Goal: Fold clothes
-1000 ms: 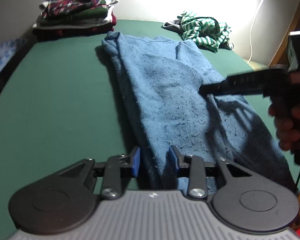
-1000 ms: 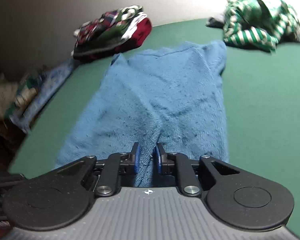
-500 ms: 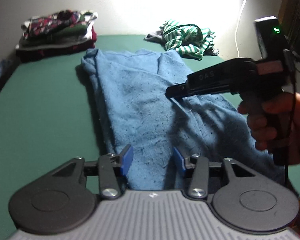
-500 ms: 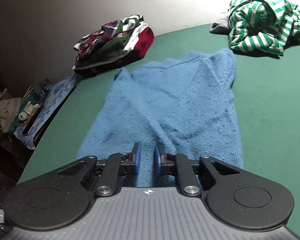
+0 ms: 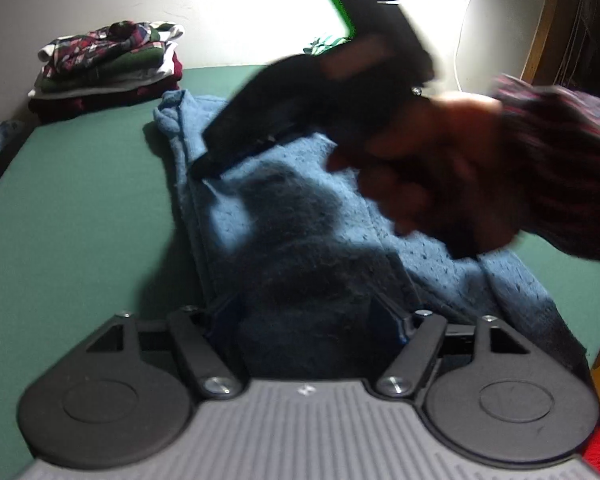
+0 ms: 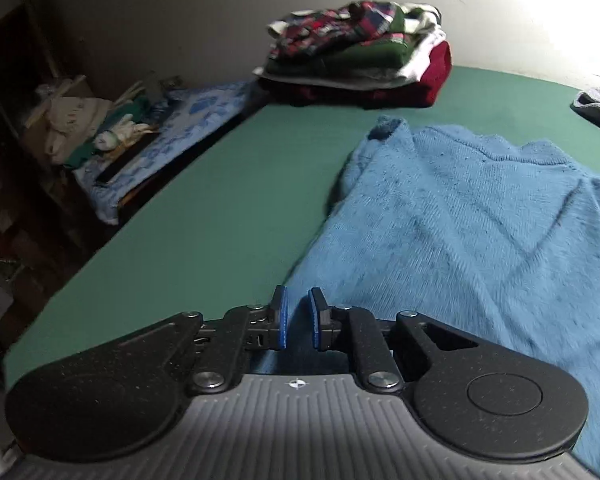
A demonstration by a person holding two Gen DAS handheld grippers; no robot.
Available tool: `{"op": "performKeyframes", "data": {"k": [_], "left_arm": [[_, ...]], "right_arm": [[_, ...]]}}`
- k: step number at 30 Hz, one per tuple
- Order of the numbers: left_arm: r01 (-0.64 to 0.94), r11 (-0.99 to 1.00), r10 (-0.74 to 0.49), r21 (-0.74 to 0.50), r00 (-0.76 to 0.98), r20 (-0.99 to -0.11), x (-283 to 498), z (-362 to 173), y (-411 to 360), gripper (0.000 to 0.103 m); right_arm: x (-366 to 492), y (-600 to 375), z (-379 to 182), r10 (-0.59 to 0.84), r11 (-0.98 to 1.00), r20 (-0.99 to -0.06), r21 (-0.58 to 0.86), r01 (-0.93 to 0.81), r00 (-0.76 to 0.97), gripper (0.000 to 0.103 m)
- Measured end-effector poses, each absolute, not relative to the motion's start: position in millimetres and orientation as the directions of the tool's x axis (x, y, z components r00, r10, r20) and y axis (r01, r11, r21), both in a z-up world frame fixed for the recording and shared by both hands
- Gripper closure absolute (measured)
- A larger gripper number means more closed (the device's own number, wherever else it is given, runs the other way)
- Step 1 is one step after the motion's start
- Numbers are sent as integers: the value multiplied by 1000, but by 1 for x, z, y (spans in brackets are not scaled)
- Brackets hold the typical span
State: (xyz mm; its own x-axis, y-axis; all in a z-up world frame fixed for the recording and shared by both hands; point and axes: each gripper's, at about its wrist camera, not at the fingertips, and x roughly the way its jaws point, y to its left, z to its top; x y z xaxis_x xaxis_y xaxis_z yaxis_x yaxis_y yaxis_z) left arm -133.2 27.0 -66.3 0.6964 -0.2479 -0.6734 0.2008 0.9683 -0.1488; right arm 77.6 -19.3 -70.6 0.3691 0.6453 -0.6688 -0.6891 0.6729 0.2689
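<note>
One view catches hand (image 5: 432, 168), other bedside clutter (image 6: 100, 128)

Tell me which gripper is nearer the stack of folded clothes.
Right. The right gripper reaches far across the blue sweater toward the stack; the left gripper sits at its near hem. Both jaws are opening with sweater between.

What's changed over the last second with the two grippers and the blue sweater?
The left gripper has let go of the blue sweater; its jaws are opening. The right gripper, nearly shut on a fold of sweater, swept across toward the left edge. The folded stack and striped garment stayed put.
</note>
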Motion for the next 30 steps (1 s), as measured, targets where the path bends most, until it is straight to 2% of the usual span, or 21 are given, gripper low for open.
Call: {"op": "performKeyframes", "data": {"k": [1, 4, 6, 10, 14, 15, 16, 18, 20, 21, 24, 28, 29, 30], "left_arm": [[205, 967, -253, -152, 694, -674, -136, -67, 26, 21], [222, 968, -239, -115, 690, -683, -143, -70, 19, 14], [224, 969, -233, -106, 685, -690, -147, -73, 17, 14], [217, 968, -242, -125, 678, -694, -151, -72, 18, 14], [218, 970, -230, -109, 672, -704, -152, -72, 13, 12], [218, 970, -227, -105, 669, -707, -152, -71, 13, 12], [215, 972, -219, -97, 670, -709, -152, -70, 13, 12], [205, 977, -191, -66, 681, -707, -152, -64, 12, 20], [202, 979, -158, -16, 710, -687, -156, -54, 8, 23], [206, 978, -150, 3, 722, -675, -158, -49, 6, 23], [244, 969, -199, -34, 694, -692, -158, -48, -3, 23], [277, 958, -244, -79, 635, -733, -157, -56, -13, 23], [277, 958, -236, -69, 631, -739, -159, -58, -16, 21], [278, 959, -227, -56, 633, -740, -163, -59, -18, 15]], "right_arm": [[83, -15, -72, 639, 681, -670, 265, -682, 378, 98], [99, -5, -75, 636, 695, -665, 273, -665, 391, 100], [111, 0, -77, 636, 706, -658, 286, -648, 403, 103], [131, 5, -85, 631, 735, -638, 309, -604, 441, 103], [148, 4, -83, 654, 732, -634, 392, -556, 413, 103], [148, 1, -77, 660, 729, -632, 410, -548, 406, 101], [145, -7, -69, 685, 712, -603, 435, -550, 409, 95], [126, -35, -51, 722, 681, -547, 456, -573, 423, 93], [100, -64, -42, 697, 703, -560, 411, -581, 448, 78], [87, -79, -38, 684, 713, -565, 388, -584, 460, 77], [44, -122, -46, 632, 748, -611, 319, -582, 477, 78], [2, -160, -67, 553, 799, -673, 261, -542, 491, 87], [-3, -167, -71, 559, 802, -664, 281, -527, 497, 93], [-8, -174, -75, 568, 804, -650, 306, -510, 506, 94]]}}
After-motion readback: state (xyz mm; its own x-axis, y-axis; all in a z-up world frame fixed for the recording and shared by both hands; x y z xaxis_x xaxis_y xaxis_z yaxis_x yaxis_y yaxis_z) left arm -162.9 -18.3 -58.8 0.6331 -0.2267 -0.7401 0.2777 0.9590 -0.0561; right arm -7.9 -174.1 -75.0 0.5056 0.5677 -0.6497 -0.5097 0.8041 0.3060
